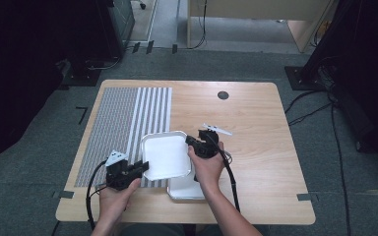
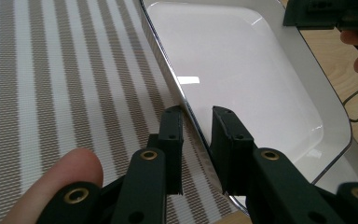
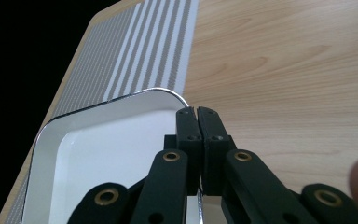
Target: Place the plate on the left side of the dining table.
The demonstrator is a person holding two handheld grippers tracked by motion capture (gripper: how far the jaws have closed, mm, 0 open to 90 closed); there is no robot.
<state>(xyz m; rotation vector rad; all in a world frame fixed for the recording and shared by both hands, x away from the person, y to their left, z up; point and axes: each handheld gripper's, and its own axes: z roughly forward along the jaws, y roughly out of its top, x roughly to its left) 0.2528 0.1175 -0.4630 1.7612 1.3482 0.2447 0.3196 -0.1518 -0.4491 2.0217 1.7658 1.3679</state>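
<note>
A white tray with a shiny metal rim is held between the two grippers above the near middle of the wooden tabletop, tilted, its left part over the striped placemat. Beneath its near right corner a second white tray lies flat on the tabletop. The right gripper has its jaws pressed together on the upper tray's right rim, near the far right corner, with the rim pinched between the pads. The left gripper straddles the tray's left rim with its jaws narrowly apart; the rim runs through the gap, and the pads do not visibly press on it. A dark round grommet sits in the tabletop near the far edge.
</note>
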